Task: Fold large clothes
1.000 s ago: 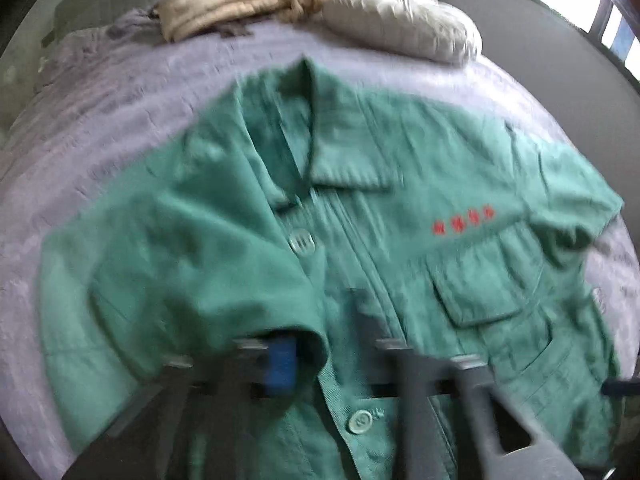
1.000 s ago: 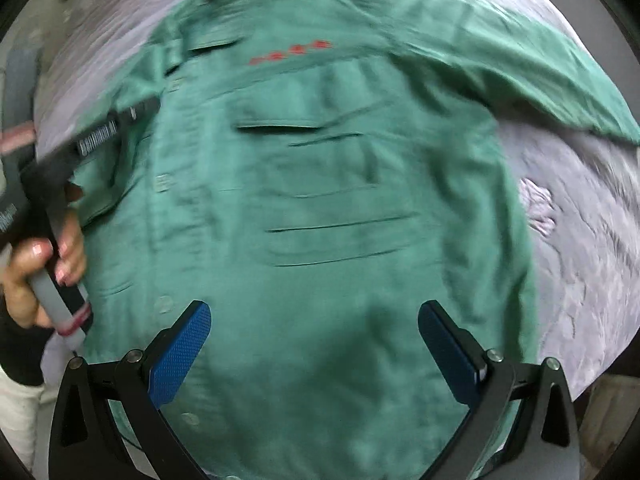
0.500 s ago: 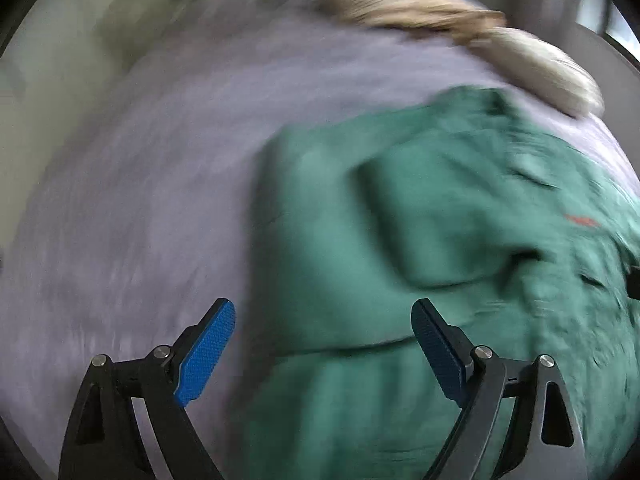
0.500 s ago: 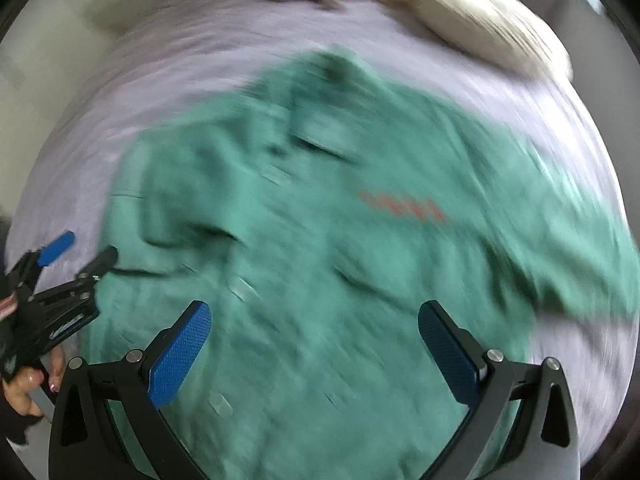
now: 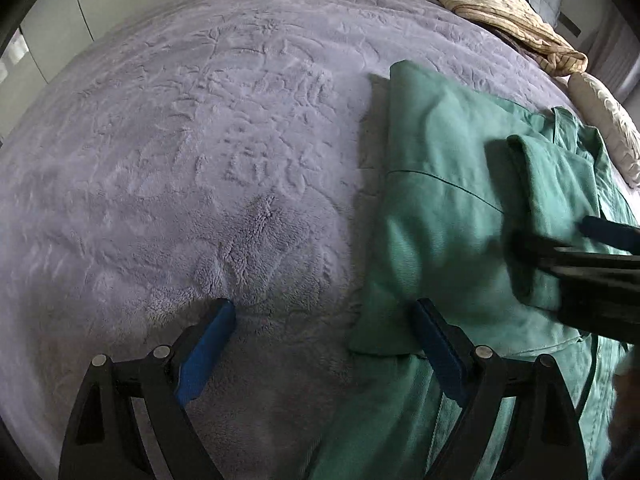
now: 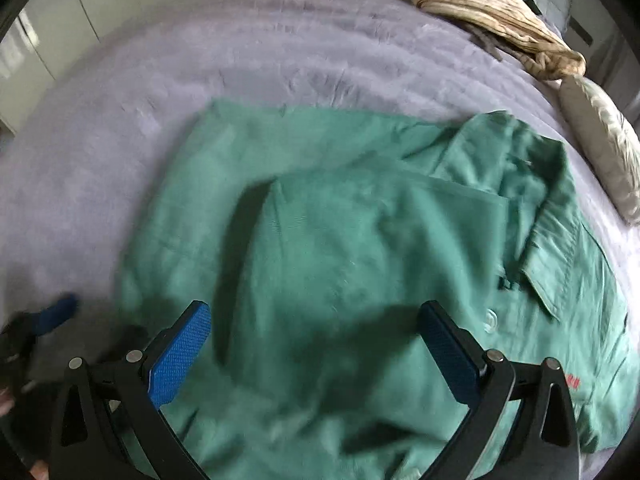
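A green cotton work shirt (image 6: 360,264) lies spread on a bed covered with a lilac plush blanket (image 5: 200,160), one sleeve folded in over its front. Small red characters (image 6: 573,381) sit on the chest, too blurred to read; a pale button (image 6: 490,320) shows below the collar. The left tool (image 5: 320,340) hangs with its blue pads wide apart, straddling the shirt's edge and the blanket. The right tool (image 6: 316,344) is likewise spread, gripping nothing, above the shirt's middle. A crumpled beige cloth (image 6: 492,20) and a pale pillow (image 6: 600,140) lie near the headboard.
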Action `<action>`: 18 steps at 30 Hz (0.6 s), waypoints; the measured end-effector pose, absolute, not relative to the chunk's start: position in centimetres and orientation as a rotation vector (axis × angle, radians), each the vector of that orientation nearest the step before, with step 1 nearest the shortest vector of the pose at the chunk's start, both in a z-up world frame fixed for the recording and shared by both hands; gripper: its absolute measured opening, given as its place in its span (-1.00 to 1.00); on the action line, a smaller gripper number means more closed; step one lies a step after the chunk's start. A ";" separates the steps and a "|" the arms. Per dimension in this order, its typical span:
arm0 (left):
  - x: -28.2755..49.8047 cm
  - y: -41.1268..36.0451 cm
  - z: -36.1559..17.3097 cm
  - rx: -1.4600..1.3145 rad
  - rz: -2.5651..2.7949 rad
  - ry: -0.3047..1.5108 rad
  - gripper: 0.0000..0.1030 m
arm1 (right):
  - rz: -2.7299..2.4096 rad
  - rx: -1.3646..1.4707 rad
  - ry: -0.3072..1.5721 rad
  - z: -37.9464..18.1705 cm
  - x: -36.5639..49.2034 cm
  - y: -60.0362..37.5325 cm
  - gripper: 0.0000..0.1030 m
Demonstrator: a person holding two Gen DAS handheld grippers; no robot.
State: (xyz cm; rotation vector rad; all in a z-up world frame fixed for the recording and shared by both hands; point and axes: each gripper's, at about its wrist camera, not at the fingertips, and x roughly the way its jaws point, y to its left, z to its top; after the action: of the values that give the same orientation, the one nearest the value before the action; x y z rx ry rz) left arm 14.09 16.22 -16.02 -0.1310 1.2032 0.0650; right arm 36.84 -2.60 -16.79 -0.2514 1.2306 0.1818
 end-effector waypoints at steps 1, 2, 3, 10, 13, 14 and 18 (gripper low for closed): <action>14.2 16.0 -16.2 -0.124 0.063 1.207 0.76 | 0.174 -0.280 1.239 -17.5 37.1 -2.3 0.18; 14.3 15.9 -16.2 -0.118 0.062 1.208 0.76 | 0.184 -0.276 1.242 -17.5 37.0 -2.7 -0.07; 14.4 15.8 -16.2 -0.113 0.060 1.208 0.76 | 0.191 -0.242 1.237 -17.0 37.0 -3.4 -0.52; 15.4 14.9 -16.4 -0.069 0.043 1.215 0.76 | 0.107 0.210 1.120 -10.2 34.8 -17.7 -0.73; 16.2 14.6 -16.2 -0.054 0.032 1.236 0.76 | 0.054 0.465 1.105 -10.8 33.6 -25.8 -0.48; 16.6 14.4 -15.9 -0.055 0.019 1.246 0.76 | 0.034 0.541 1.114 -11.4 33.2 -28.0 -0.30; 19.7 13.4 -13.2 -0.036 -0.106 1.198 0.76 | -0.063 0.775 1.101 -12.6 29.7 -34.1 0.67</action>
State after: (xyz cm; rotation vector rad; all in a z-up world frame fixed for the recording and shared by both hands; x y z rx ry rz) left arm 19.72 13.37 -13.15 -0.0363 1.1981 -0.1064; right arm 29.70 -34.06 -12.63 0.7748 1.1006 -0.0633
